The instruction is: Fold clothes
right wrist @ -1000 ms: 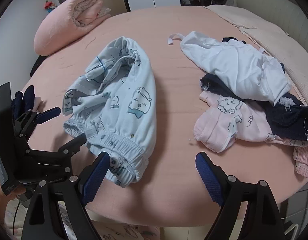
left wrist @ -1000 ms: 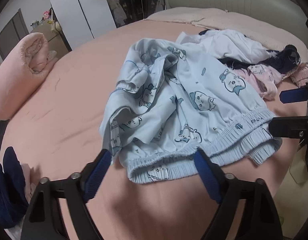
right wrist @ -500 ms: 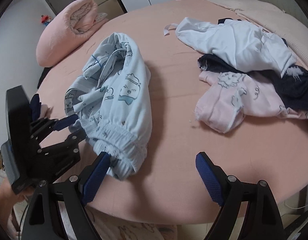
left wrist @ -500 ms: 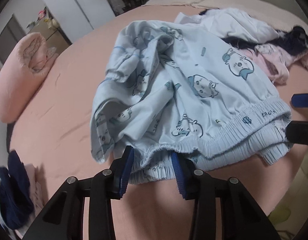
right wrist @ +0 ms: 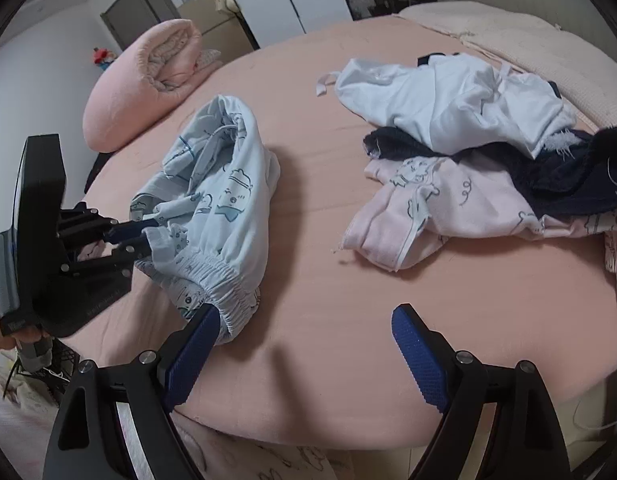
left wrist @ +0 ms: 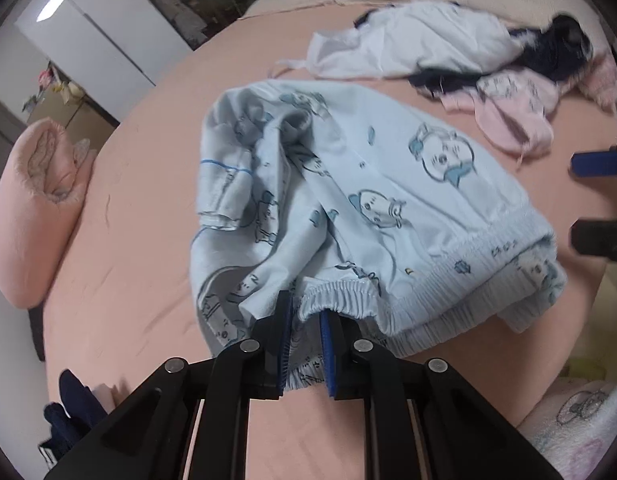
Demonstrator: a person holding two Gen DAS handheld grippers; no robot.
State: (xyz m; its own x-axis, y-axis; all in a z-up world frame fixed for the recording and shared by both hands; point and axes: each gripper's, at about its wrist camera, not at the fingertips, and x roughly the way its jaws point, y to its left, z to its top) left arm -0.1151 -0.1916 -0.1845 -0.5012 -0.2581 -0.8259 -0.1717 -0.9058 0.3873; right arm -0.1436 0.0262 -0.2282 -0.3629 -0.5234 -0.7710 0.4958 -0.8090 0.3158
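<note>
Spreading across nearly everything in view, the pink bed [right wrist: 308, 320] carries all the laundry. At about ten o'clock from its middle a rolled pink blanket [right wrist: 148, 80] sits against the edge. Over toward two o'clock lies a loose heap of clothes [right wrist: 488, 152]: a white top [right wrist: 448, 100] uppermost, a dark navy piece [right wrist: 568, 172] under it, and a pale pink printed garment [right wrist: 448, 208] spilling out toward the near side. None of that heap is folded.

Nearer, at roughly eight o'clock, the light blue pyjama trousers [left wrist: 368, 200] lie bunched and rumpled, legs crumpled together, cartoon print facing up. They are neither flattened nor squared off, so as far as I can judge the folding of this pair has all its creases left to make, and the heap beyond waits too.

The left gripper [left wrist: 304, 332] has its fingers closed tight on the elastic waistband [left wrist: 340, 292], cloth pinched between the blue pads. The right gripper [right wrist: 304, 344] stands with its fingers wide apart, holding nothing; its left pad sits just beside, perhaps touching, the other end of the waistband at the near edge of the bed.

A second hold there would, I think, let the trousers be lifted and shaken flat.
</note>
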